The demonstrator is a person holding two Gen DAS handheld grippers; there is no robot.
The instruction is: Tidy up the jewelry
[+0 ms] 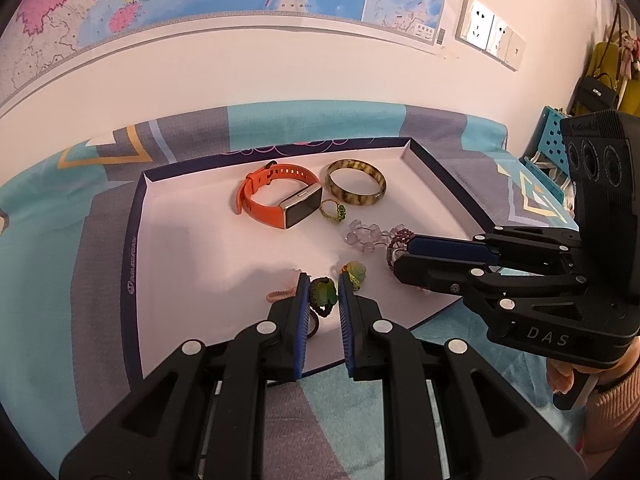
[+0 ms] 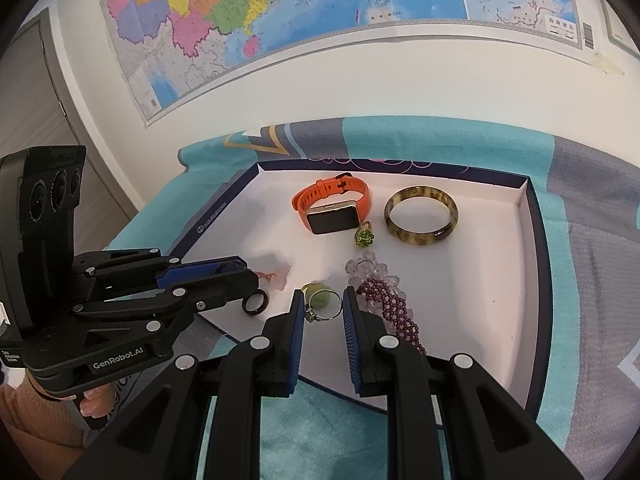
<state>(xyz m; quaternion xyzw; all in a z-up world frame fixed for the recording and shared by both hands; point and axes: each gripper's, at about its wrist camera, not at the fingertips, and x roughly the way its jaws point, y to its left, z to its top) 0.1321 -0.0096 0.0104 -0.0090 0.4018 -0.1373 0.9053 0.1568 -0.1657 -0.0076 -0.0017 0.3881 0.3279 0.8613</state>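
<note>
A white tray (image 1: 180, 240) with a navy rim holds the jewelry. An orange smartwatch (image 1: 280, 200), a tortoiseshell bangle (image 1: 355, 182) and a green-stone ring (image 1: 334, 211) lie at the back. A clear bead bracelet (image 1: 365, 236) and a maroon bead bracelet (image 2: 394, 308) lie on the right. My left gripper (image 1: 323, 288) is open around a dark ring with a green stone (image 1: 323, 294). My right gripper (image 2: 322, 300) is open around a silver ring with a green stone (image 2: 320, 300). A dark ring (image 2: 254, 303) and a pink piece (image 2: 278, 276) lie by the left gripper.
The tray lies on a teal and grey patterned cloth (image 1: 48, 260). A white wall with maps (image 2: 280, 20) stands behind. Wall sockets (image 1: 490, 34), a blue crate (image 1: 554, 140) and hanging bags (image 1: 604, 76) are at the right.
</note>
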